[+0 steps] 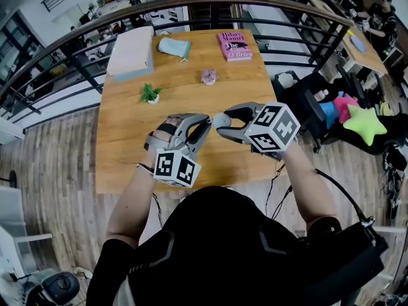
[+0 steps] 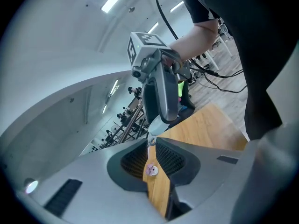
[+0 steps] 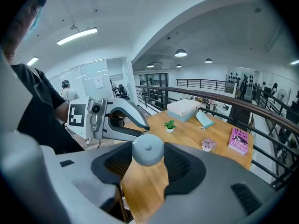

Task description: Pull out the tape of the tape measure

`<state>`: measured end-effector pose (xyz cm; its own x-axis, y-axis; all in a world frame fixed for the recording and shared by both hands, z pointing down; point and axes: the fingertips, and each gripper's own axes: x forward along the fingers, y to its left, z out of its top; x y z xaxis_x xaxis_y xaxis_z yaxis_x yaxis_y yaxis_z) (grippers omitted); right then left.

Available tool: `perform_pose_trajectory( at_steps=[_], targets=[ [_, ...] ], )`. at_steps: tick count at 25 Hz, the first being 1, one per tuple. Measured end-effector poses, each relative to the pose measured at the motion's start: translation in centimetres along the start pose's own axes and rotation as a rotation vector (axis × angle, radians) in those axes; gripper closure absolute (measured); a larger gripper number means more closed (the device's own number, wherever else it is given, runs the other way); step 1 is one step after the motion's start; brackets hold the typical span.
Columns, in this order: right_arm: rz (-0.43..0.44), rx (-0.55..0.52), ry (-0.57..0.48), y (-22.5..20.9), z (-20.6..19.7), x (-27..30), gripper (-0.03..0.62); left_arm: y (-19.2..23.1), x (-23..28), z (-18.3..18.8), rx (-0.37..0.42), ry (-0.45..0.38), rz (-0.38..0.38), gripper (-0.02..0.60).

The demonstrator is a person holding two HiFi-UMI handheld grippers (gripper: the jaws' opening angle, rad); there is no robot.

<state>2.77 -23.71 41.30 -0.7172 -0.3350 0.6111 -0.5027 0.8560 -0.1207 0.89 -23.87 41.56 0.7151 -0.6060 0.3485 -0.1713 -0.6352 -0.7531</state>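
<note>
Just above the near edge of the table point(image 1: 127, 145), grips a round grey tape measure point(image 1: 221, 120) in the right hand-held gripper point(image 1: 224, 125). Clamps it with jaws set wide, one pad pressed on each side of the case, the flat face with its small centre button turned toward that gripper's own camera.

Meets it from the left with the left hand-held gripper point(image 1: 205, 126), tips right at the rim of the case. Pinches a small metal pull tab point(image 2: 151, 139) at the very tips of the jaws, which stand nearly together with only a thin slit open behind the tab. Holds the tab just beside the case, both well clear of the wood below.

Farther back on the table, well apart from both grippers:
- a small potted plant point(image 1: 150, 94) to the left
- a little pink ornament point(image 1: 209, 76) near the middle
- a pink book point(image 1: 234, 46) lying flat at the far right
- a light blue pouch point(image 1: 174, 47) beside it
- a white box point(image 1: 131, 51) at the far left corner

Beyond the table's far edge, a curved dark railing point(image 1: 191, 2).
</note>
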Motion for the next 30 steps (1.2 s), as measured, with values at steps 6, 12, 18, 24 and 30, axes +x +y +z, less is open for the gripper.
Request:
perform_pose_trajectory(
  at_steps=[6, 12, 18, 24, 30],
  targets=[
    [0.013, 0.012, 0.006, 0.1, -0.4, 0.5, 0.37, -0.5, 0.0, -0.6, -0.015, 0.028, -0.007, 0.546],
    [0.009, 0.022, -0.005, -0.6, -0.2, 0.5, 0.37, 0.5, -0.2, -1.4, -0.134, 0.018, -0.015, 0.548],
    [0.013, 0.034, -0.017, -0.9, -0.2, 0.6, 0.37, 1.2, -1.0, -3.1, -0.185, 0.043, 0.005, 0.548],
    [0.025, 0.033, -0.026, -1.0, 0.0, 0.7, 0.37, 2.7, -2.5, -5.1, -0.26, 0.064, 0.034, 0.548],
    [0.056, 0.006, -0.032, 0.0, 0.7, 1.6, 0.37, 2.7, -4.2, -6.4, -0.305, 0.079, 0.04, 0.548]
  ],
)
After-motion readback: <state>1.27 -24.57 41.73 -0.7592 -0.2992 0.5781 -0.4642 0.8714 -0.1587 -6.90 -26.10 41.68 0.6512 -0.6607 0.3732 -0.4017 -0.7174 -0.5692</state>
